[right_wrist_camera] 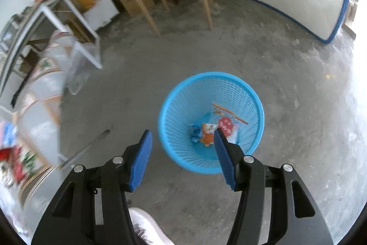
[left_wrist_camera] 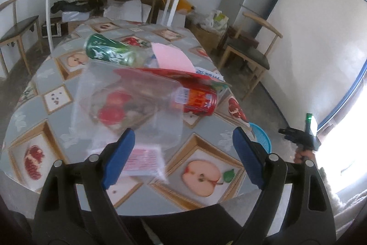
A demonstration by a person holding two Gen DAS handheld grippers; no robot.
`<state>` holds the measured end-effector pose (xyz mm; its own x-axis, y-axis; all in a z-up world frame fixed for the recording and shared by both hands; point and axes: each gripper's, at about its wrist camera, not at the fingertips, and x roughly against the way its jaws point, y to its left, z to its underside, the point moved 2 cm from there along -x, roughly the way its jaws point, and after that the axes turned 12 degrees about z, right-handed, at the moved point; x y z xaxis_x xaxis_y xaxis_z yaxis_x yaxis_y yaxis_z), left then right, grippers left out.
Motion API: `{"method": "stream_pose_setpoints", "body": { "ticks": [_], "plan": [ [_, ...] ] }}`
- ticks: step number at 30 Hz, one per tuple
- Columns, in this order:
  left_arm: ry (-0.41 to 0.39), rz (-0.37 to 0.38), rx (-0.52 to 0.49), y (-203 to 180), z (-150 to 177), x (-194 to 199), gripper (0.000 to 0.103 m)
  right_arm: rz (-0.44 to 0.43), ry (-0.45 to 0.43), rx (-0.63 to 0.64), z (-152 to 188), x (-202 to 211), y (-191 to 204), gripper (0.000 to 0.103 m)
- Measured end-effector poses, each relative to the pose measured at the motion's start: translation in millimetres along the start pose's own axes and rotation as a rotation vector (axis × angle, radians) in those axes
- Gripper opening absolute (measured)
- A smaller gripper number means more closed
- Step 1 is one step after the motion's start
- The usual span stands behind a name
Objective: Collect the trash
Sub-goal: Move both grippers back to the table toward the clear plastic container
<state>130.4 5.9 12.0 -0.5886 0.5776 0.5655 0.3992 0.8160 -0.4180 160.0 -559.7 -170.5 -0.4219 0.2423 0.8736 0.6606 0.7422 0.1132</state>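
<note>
With both claws gaping and empty, the right claw (right_wrist_camera: 182,149) above the blue basket (right_wrist_camera: 257,93), the left claw (left_wrist_camera: 181,153) should close on the clear plastic container (left_wrist_camera: 137,102) mid-counter (left_wrist_camera: 206,130), gripping its rim gently.

Bright daylight, blown-out window glare (left_wrist_camera: 344,141) at right (fisheye-bent edges), motion-blurred table (right_wrist_camera: 41,107).

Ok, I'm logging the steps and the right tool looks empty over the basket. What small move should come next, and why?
Probably ease the left tool forward and down onto the clear bag just ahead of it. It is open with nothing between its pads, the cans and wrappers are on the table, and the right tool, open and empty, hangs over the basket.
</note>
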Motion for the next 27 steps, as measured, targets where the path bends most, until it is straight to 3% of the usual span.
{"method": "stream_pose_setpoints", "body": {
  "ticks": [7,13,21,24,27],
  "plan": [
    [-0.022,-0.013,-0.003,16,27,22,0.083,-0.159,-0.09,0.149,18,95,52,0.058],
    [-0.019,-0.027,0.087,46,52,27,0.083,-0.345,-0.108,0.357,50,157,138,0.058],
    [-0.071,-0.018,0.233,92,66,24,0.083,-0.64,0.071,0.6,128,188,262,0.058],
    [-0.099,-0.018,0.265,106,64,20,0.083,-0.665,0.143,0.665,158,184,297,0.058],
    [-0.115,-0.01,0.301,118,63,18,0.076,-0.645,0.185,0.706,182,174,327,0.057]
  ]
}}
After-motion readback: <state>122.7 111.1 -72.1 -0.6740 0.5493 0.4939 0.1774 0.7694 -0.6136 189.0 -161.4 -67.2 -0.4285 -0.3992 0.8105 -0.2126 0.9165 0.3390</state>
